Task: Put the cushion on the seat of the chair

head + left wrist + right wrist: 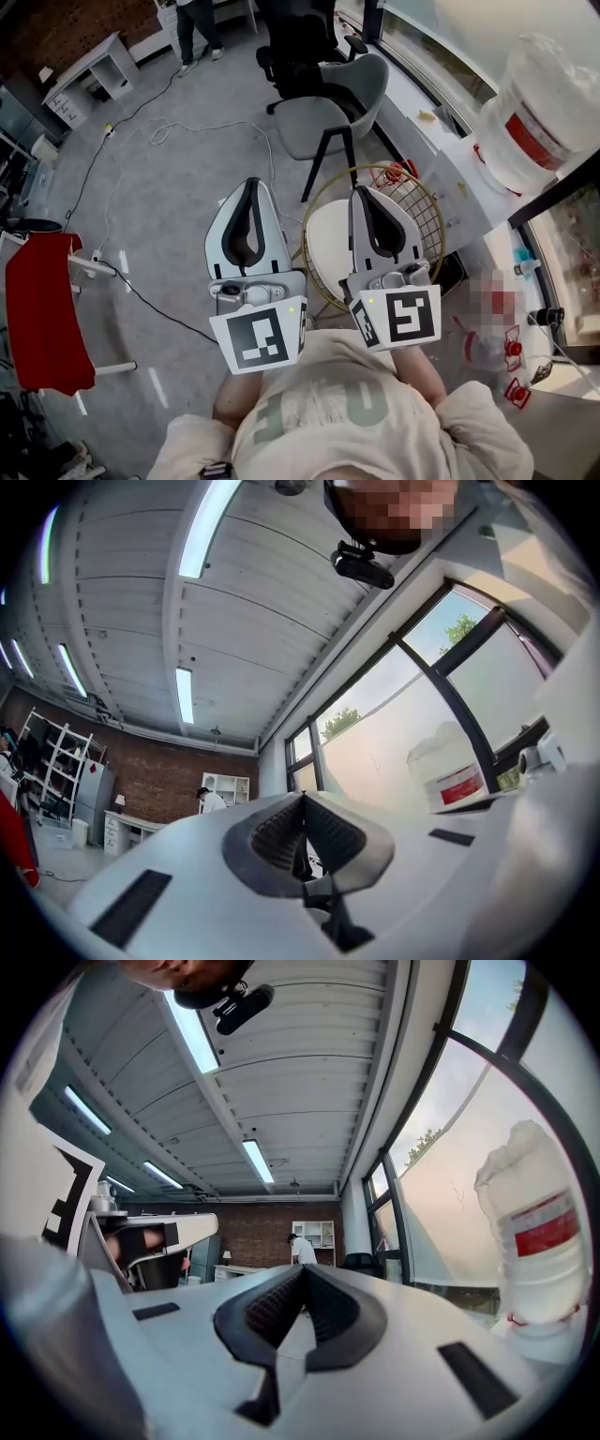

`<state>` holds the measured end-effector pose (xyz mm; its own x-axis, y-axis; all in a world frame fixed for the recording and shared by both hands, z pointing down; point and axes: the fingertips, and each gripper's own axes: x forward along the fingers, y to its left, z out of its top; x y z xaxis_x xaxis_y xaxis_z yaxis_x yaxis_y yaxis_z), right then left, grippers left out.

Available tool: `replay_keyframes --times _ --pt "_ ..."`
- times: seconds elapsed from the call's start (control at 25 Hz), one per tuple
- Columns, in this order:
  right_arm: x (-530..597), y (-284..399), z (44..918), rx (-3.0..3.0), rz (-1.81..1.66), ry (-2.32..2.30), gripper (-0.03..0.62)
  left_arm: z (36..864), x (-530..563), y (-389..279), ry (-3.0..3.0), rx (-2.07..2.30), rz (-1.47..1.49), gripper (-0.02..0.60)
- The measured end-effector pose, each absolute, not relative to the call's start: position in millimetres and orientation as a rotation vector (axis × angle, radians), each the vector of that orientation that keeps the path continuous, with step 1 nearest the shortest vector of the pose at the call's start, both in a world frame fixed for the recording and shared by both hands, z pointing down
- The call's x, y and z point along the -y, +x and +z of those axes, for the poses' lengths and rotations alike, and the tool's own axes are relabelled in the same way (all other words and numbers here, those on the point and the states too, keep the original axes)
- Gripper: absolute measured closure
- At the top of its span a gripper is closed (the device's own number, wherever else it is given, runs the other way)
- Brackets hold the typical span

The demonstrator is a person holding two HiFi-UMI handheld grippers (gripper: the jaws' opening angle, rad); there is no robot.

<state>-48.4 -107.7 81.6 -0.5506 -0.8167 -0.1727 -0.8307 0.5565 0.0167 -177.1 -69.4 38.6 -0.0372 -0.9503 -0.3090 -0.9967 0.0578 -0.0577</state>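
The white round cushion (pixel 324 251) lies on the seat of the gold wire chair (pixel 424 214), near the person and a little to the right. The right gripper (pixel 362 191) is in front of part of it.

Both grippers are held up over the chair, side by side and apart. The left gripper (pixel 251 184) is closed, with its two jaws pressed together and nothing between them. The right gripper is closed too, and it holds nothing. Neither one touches the cushion.

Just past the wire chair, farther away, stands a grey chair (pixel 330 114) with dark legs. Behind that is a black office chair (pixel 302 37).

On the right is a white table (pixel 441 159) by the windows. A big white jug (pixel 531 122) with a red label stands on it.

On the left side is a red cloth (pixel 43 311) hung over a white frame. White and black cables (pixel 141 131) trail over the grey floor. Far away, someone in dark trousers (pixel 198 30) stands by a white desk (pixel 92 73).
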Motion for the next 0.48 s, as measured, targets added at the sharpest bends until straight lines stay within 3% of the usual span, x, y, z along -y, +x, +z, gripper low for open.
replay_keyframes --times 0.48 --pt "97.0 -59.9 81.5 -2.691 0.267 -1.364 0.577 49.4 67.6 -175.6 -2.029 -2.07 0.232 0.568"
